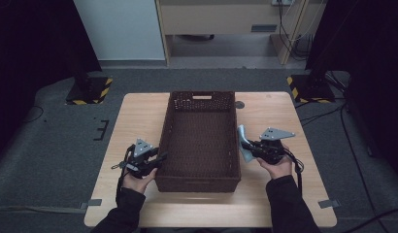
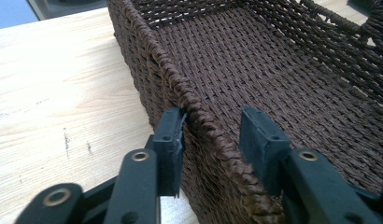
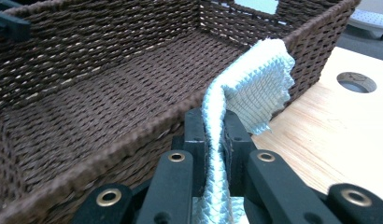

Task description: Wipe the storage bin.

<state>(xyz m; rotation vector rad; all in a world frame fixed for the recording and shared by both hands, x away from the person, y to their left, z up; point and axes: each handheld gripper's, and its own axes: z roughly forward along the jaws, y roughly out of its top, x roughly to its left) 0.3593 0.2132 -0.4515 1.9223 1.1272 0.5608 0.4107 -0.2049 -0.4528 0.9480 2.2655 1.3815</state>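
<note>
Cloth [image 3: 255,88], pale blue with a waffle weave, is pinched between the jaws of the right gripper [image 3: 213,135], which are clenched tight on it; above the jaws it folds over and its free end droops against the outside of the basket's [image 3: 87,93] near wall. That close view shows the weave and the fold, while the high view shows the cloth [image 1: 242,141] as a pale strip standing just beyond the right gripper [image 1: 250,147], beside the basket's right wall and over the worktop [image 1: 139,116].

In the left gripper view, the left gripper [image 2: 213,135] straddles the braided rim of the basket [image 2: 199,116]: one jaw sits outside against the wall, the other stands inside, apart from the weave, so the jaws are released around the rim and grasp nothing. From the high view the left gripper [image 1: 158,159] lies at the basket's left wall [image 1: 163,141], near its front corner.

Beyond both sets of jaws the brown woven basket floor stretches to a far wall with a cut-out handle [image 1: 202,97]. Past the right jaws, a round hole [image 3: 357,82] shows in the worktop.
</note>
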